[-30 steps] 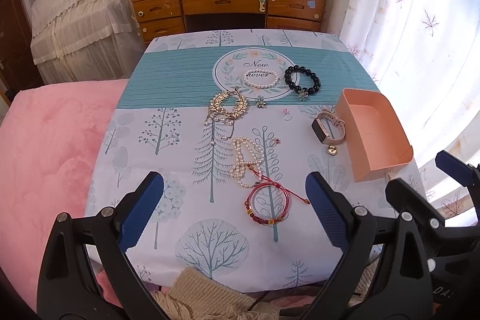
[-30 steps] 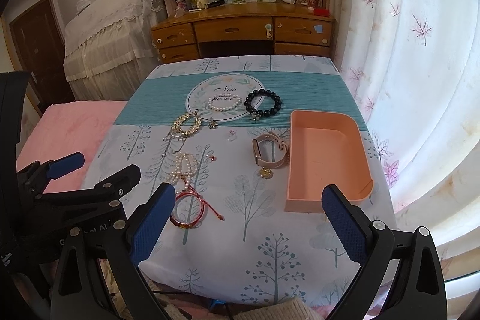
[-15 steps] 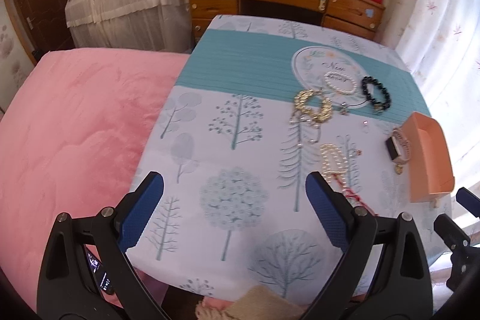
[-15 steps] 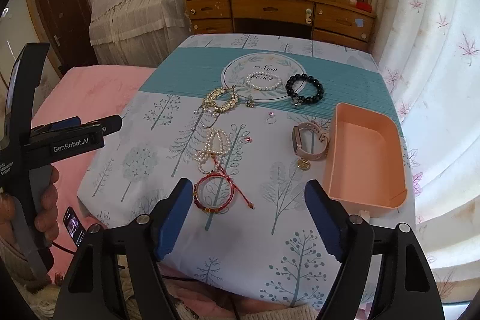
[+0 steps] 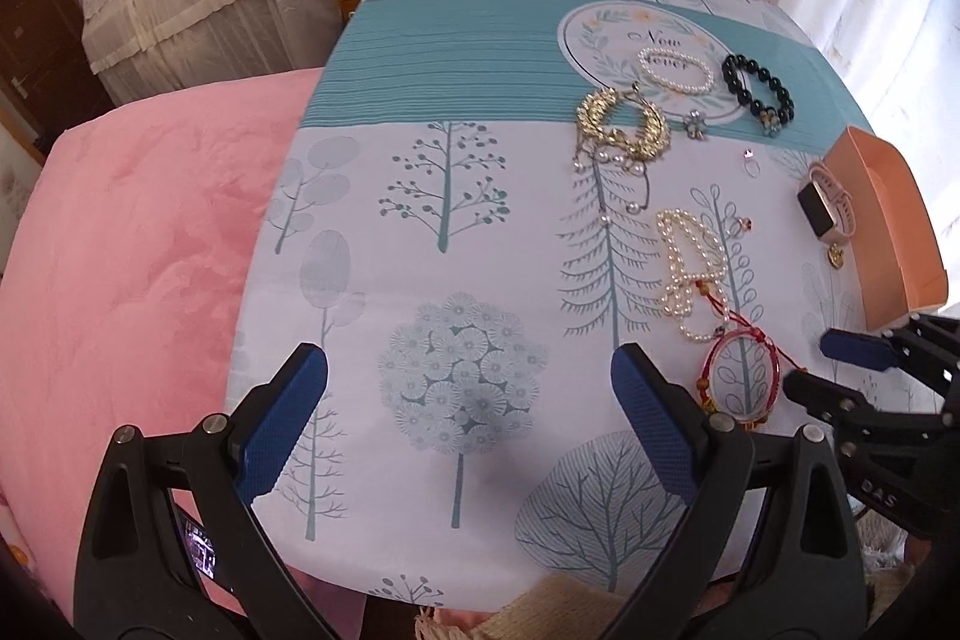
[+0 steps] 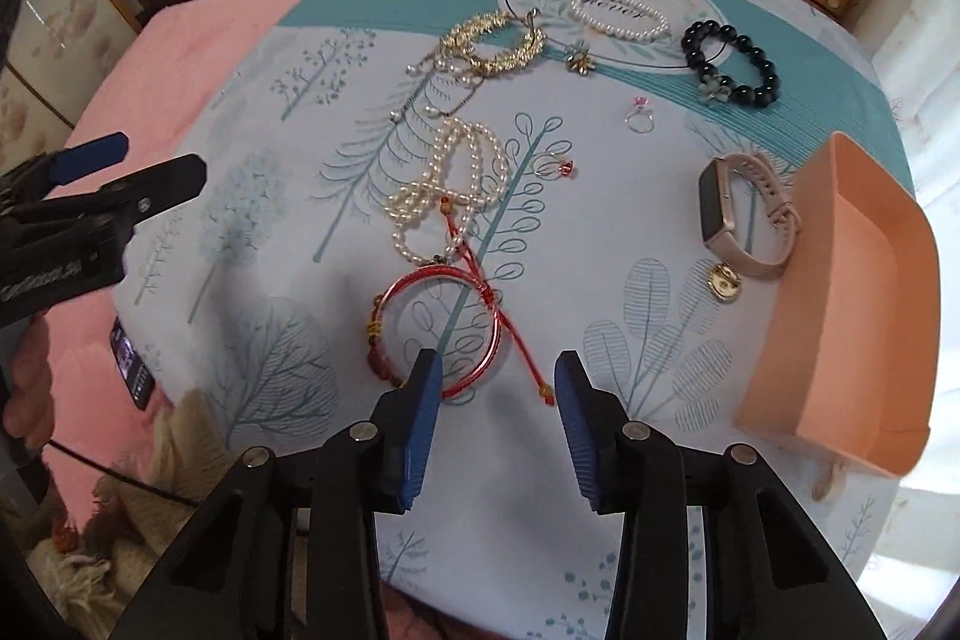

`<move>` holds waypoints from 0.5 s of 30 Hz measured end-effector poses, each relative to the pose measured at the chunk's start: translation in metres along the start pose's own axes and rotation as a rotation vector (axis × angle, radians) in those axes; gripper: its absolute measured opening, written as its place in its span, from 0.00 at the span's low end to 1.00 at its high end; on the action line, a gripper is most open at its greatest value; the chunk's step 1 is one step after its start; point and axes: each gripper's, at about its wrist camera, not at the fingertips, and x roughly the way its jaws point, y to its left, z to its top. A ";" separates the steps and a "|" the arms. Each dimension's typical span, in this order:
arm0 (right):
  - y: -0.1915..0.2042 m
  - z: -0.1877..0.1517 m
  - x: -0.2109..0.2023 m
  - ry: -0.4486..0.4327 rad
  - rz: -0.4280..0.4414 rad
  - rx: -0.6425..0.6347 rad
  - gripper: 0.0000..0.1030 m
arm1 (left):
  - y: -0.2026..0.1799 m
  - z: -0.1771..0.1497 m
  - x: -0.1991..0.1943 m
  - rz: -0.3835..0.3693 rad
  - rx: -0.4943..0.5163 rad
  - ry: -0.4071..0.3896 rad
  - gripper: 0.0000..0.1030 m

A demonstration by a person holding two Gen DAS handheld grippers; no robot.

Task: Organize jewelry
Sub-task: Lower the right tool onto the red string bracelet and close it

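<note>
The red string bracelet [image 6: 441,325] lies flat on the surface [image 6: 600,280], just ahead of the right gripper [image 6: 497,388]. Its near rim runs right by the tip of the gripper's left finger, and its loose red cord ends between the two fingers, close to the right one. The right gripper's jaws have just been closing and now stand at a narrow gap; the pads press on nothing, and only the cord's end and part of the bracelet's rim lie between them.

Beyond the bracelet, farther from the right gripper, a pearl strand [image 6: 447,187] touches the bracelet's far side. Farther still lie a gold leaf-shaped piece [image 6: 495,40], a white pearl bracelet [image 6: 618,13] and a black bead bracelet [image 6: 729,61]. A small ring [image 6: 639,115] sits ahead, in the middle of the cloth. To the right of the gripper a pink-banded watch [image 6: 744,214] rests just beside the peach tray [image 6: 852,316], which stands at the surface's right edge.

The left gripper [image 5: 468,430] hovers with jaws wide above bare tree-printed cloth, nothing between them; the red bracelet [image 5: 741,379] lies just to the right of its right finger. A pink bed [image 5: 120,250] adjoins the surface on its left.
</note>
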 end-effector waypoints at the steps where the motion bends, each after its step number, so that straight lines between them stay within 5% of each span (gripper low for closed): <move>1: 0.000 0.002 0.006 0.010 0.003 -0.002 0.39 | -0.002 0.000 0.002 -0.002 0.007 0.005 0.92; 9: 0.003 0.016 0.039 0.077 -0.017 -0.054 0.25 | -0.013 0.007 0.013 -0.017 0.032 0.033 0.92; 11: 0.006 0.016 0.042 0.071 -0.030 -0.079 0.09 | -0.017 0.011 0.017 -0.028 0.041 0.040 0.92; 15: 0.003 0.013 0.041 0.077 0.003 -0.058 0.06 | -0.030 0.022 0.026 -0.084 0.062 0.066 0.92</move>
